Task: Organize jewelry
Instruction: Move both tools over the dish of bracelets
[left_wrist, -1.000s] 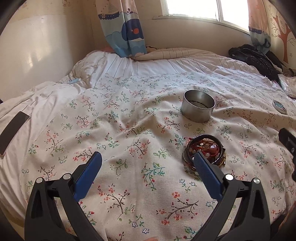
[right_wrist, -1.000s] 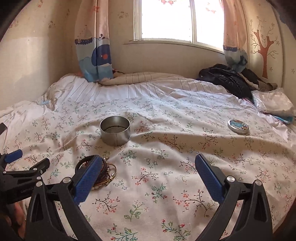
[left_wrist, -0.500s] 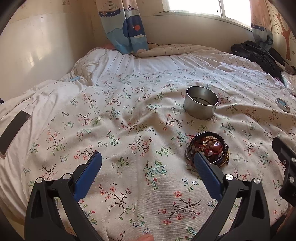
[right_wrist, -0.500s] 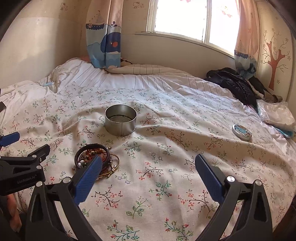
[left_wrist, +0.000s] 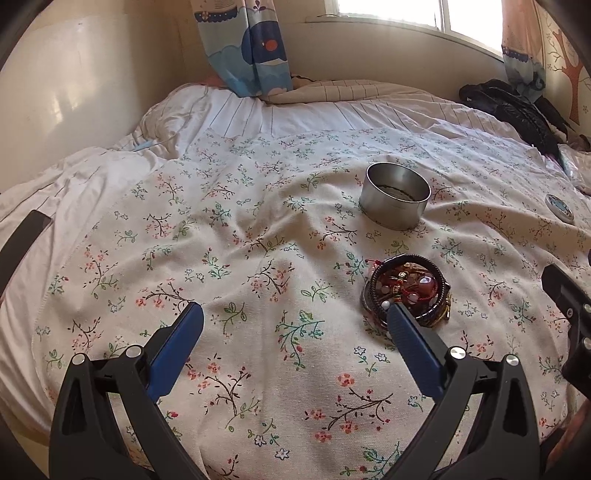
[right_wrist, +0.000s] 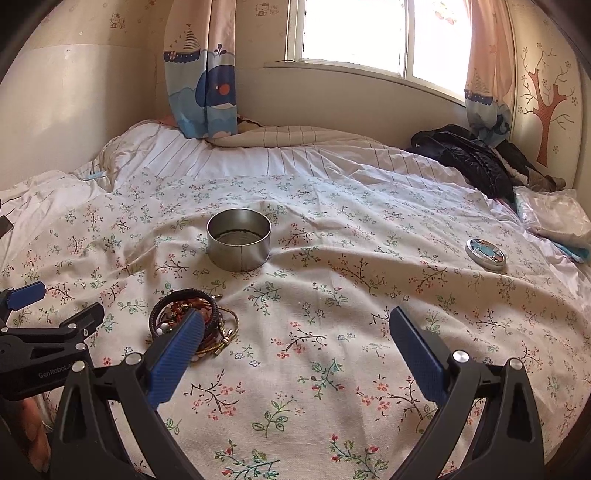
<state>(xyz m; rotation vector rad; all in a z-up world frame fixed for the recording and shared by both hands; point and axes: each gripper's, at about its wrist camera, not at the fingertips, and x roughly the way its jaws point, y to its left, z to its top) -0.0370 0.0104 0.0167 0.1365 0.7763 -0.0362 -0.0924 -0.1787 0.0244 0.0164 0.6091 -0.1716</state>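
A pile of bracelets and beads (left_wrist: 406, 291) lies on the floral bedspread; it also shows in the right wrist view (right_wrist: 192, 317). An open round metal tin (left_wrist: 394, 201) stands behind it, also in the right wrist view (right_wrist: 239, 243). Its lid (right_wrist: 485, 254) lies far right, also in the left wrist view (left_wrist: 559, 206). My left gripper (left_wrist: 295, 332) is open and empty, its right finger just in front of the pile. My right gripper (right_wrist: 295, 343) is open and empty, its left finger in front of the pile's right side.
A black jacket (right_wrist: 476, 158) and a plastic bag (right_wrist: 554, 214) lie at the bed's far right. A striped pillow (right_wrist: 280, 136) sits under the window. The wall runs along the left. A dark strap (left_wrist: 22, 236) lies at the left edge.
Both grippers have tilted and moved slightly toward the bed; the jewelry pile and tin sit lower and nearer in both views. Both stay open.
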